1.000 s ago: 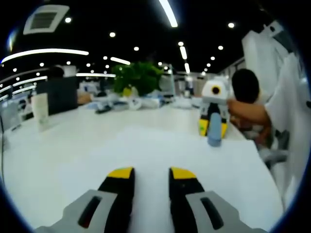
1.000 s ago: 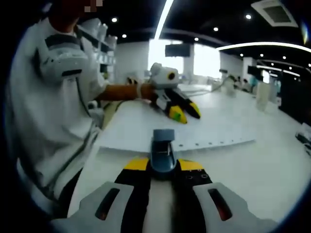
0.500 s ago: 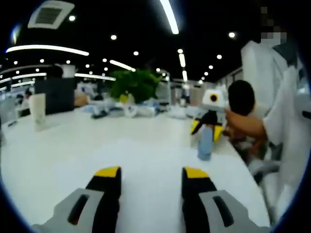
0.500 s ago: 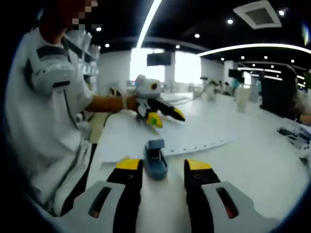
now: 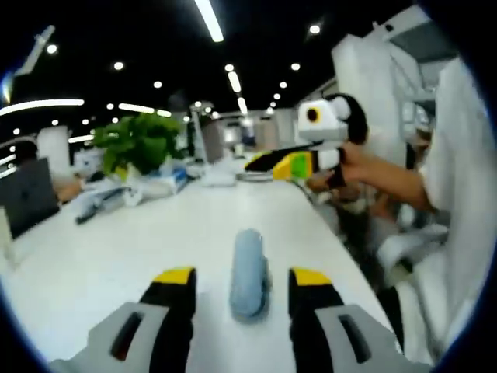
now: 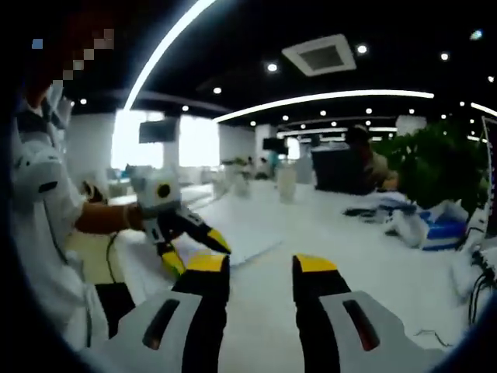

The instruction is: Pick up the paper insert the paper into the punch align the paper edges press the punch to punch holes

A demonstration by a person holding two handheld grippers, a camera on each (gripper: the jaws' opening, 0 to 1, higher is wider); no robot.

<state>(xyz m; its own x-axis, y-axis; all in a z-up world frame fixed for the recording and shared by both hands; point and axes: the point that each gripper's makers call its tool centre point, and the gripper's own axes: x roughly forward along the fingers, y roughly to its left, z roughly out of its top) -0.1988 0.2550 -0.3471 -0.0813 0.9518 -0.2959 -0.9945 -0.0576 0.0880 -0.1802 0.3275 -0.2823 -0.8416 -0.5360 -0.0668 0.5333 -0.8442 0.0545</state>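
White surface (image 5: pixel 116 256) runs away from the left hand-held gripper (image 5: pixel 241 276), whose yellow-tipped jaws stand apart and grasp nothing. Between them, lying on the surface, is the blue-grey punch (image 5: pixel 248 272), long axis pointing away from the camera; whether it touches either jaw cannot be told. Up and to the right in that left gripper view, the right hand-held gripper (image 5: pixel 268 162) hangs in the air above the surface's far edge, held by a person's hand (image 5: pixel 342 159).

In the right gripper view, the right hand-held gripper (image 6: pixel 260 268) is likewise released, jaws spread with only bare surface (image 6: pixel 326 233) between them. The paper (image 6: pixel 225 233) lies flat on the surface just past the left jaw. The left hand-held gripper (image 6: pixel 198 245) is beside it at the paper's near edge. A plant (image 5: pixel 140 140) and clutter sit far down the surface.
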